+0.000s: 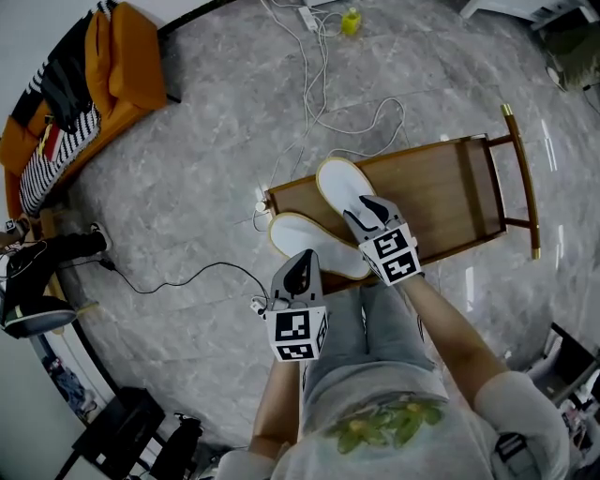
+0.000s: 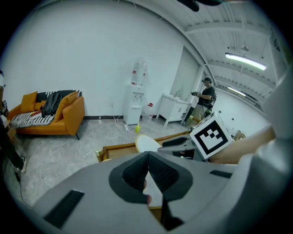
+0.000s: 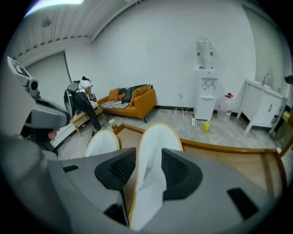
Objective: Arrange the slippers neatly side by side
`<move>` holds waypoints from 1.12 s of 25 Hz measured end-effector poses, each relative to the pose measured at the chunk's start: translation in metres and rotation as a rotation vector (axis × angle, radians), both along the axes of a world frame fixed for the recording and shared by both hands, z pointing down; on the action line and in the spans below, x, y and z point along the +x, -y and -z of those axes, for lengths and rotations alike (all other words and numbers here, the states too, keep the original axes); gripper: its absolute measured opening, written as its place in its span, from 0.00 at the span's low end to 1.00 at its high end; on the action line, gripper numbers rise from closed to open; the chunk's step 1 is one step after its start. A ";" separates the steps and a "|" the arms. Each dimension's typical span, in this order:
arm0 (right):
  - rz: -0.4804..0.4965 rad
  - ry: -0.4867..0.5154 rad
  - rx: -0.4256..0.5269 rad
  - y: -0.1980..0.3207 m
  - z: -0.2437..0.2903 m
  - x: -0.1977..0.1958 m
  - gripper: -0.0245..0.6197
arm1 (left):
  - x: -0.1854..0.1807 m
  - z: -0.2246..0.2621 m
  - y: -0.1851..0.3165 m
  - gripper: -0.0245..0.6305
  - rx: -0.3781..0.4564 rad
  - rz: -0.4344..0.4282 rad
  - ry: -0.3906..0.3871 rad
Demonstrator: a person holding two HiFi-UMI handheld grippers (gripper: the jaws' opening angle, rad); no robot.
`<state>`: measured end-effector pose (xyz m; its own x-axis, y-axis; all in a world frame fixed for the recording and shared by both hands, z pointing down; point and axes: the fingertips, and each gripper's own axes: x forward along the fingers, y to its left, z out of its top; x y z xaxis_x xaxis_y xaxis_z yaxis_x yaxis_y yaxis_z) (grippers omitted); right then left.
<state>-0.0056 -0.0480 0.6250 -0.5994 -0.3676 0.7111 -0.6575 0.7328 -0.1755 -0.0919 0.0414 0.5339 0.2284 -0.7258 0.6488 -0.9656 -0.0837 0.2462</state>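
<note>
Two white slippers lie on a low wooden table (image 1: 450, 187), toes pointing away from me. The right slipper (image 1: 339, 183) runs between the jaws of my right gripper (image 1: 364, 211). In the right gripper view it (image 3: 153, 151) fills the gap of that gripper (image 3: 149, 172), with both pads against its sides. The left slipper (image 1: 300, 236) lies beside it, its heel under my left gripper (image 1: 302, 267). In the left gripper view the left gripper's (image 2: 148, 157) tips meet over a thin white part of that slipper (image 2: 154, 194).
White cables (image 1: 319, 103) and a yellow object (image 1: 351, 21) lie on the grey floor beyond the table. An orange sofa (image 1: 117, 61) stands at the far left, dark shoes (image 1: 37, 281) nearer. A water dispenser (image 2: 136, 98) and a person (image 2: 204, 98) are at the back.
</note>
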 end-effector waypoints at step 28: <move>-0.298 -0.014 -0.127 0.006 -0.015 0.025 0.08 | 0.008 -0.017 -0.011 0.06 -0.050 -0.024 -0.026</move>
